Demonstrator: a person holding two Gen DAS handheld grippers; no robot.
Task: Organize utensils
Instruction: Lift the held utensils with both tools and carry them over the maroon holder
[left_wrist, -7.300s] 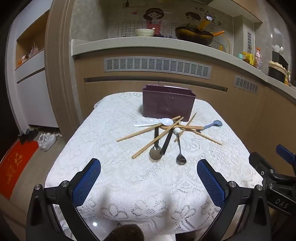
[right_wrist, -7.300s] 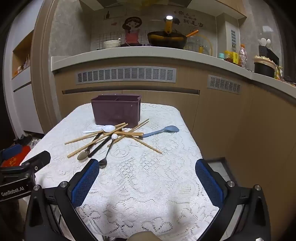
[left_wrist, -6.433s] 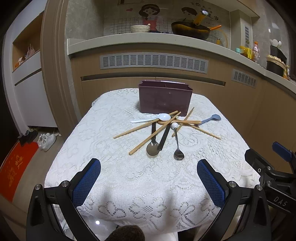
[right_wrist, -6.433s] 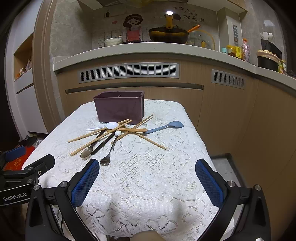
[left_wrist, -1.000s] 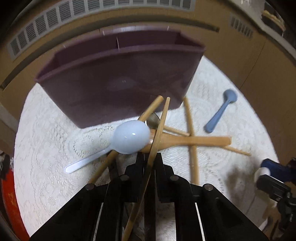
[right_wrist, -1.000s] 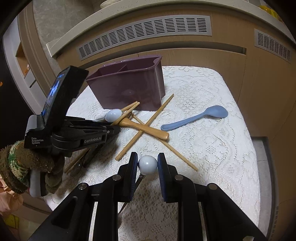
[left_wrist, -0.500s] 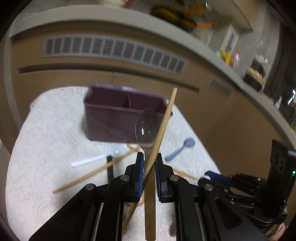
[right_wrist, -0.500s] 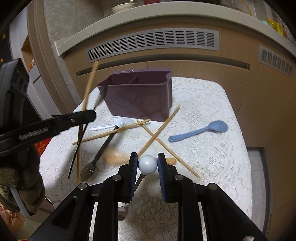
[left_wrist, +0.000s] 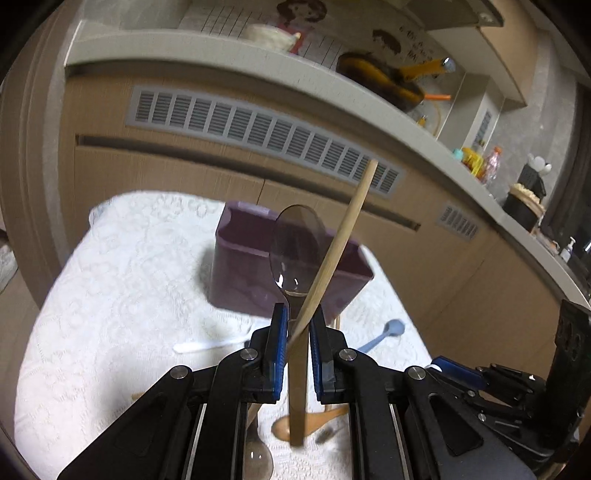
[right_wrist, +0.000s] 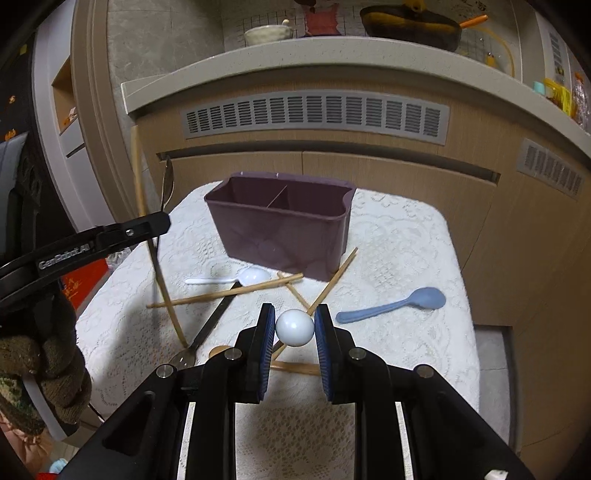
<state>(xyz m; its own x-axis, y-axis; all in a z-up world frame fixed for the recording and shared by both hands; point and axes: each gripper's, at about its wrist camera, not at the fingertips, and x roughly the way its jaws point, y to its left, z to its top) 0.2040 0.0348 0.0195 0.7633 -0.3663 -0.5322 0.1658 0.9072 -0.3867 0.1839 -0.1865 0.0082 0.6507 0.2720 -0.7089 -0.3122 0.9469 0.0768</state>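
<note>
My left gripper is shut on a metal spoon and a wooden chopstick, both held up above the table; it also shows in the right wrist view. My right gripper is shut on the white ball end of a utensil whose shaft is hidden below the fingers. A purple two-compartment utensil holder stands at the back of the lace-covered table. On the cloth lie a white spoon, a blue spoon, loose chopsticks, a black-handled metal spoon and a wooden spoon.
A kitchen counter with a pan and a bowl runs behind the table. Cabinets with vents stand below it. The table drops off at its right edge.
My left gripper has lifted the metal spoon and chopstick higher and closer to the purple holder. My right gripper still holds the white ball end and has risen slightly.
</note>
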